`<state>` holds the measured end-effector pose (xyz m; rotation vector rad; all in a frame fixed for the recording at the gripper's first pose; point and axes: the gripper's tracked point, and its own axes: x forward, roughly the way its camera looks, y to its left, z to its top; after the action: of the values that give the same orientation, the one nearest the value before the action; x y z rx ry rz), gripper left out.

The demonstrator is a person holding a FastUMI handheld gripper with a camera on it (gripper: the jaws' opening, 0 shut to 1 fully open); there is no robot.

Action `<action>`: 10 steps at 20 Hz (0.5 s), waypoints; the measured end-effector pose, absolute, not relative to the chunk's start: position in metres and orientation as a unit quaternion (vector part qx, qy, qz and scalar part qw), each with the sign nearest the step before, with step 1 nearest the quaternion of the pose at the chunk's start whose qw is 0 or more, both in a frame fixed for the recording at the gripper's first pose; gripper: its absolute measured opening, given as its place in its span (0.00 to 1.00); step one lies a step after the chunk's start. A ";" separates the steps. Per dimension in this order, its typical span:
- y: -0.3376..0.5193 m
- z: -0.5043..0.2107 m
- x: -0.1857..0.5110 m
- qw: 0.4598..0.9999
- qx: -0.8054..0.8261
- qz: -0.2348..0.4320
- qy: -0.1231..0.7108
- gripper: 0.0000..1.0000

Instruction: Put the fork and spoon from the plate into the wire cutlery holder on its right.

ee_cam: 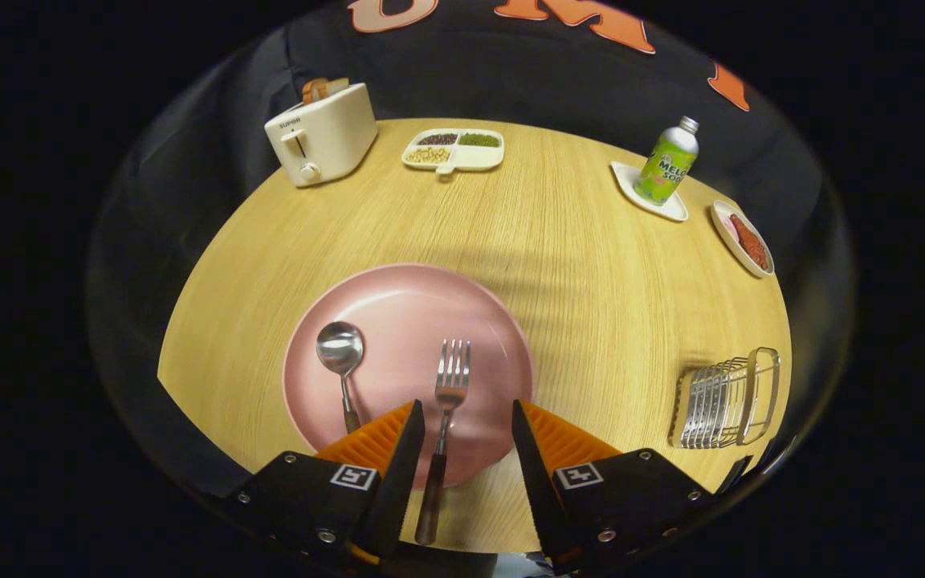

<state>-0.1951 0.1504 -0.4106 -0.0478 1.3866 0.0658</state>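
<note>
- The plate point(406, 321) is pink.
- The spoon point(340, 353) and fork point(452, 373) are shiny silver, with dark handles.
- The cutlery holder point(726, 401) is silver wire.
- The table point(575, 265) is light yellow wood with thin lines.
- The toaster point(322, 136) is cream.
- The bottle point(669, 164) is green.

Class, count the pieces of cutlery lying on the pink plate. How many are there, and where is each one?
2. The fork lies between the open tool's fingers; the spoon lies beside it on the plate.
</note>
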 end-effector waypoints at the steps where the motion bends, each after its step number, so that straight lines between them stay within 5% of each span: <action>1: 0.153 -0.414 -0.199 0.760 -0.023 0.034 0.648 0.64; 4: 0.159 -0.425 -0.210 0.737 -0.033 0.041 0.674 0.53; 8: 0.161 -0.433 -0.219 0.715 -0.041 0.036 0.697 0.52; 10: 0.164 -0.436 -0.224 0.705 -0.037 0.034 0.707 0.40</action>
<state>-0.2237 0.1644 -0.4358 -0.0812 1.5717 0.0758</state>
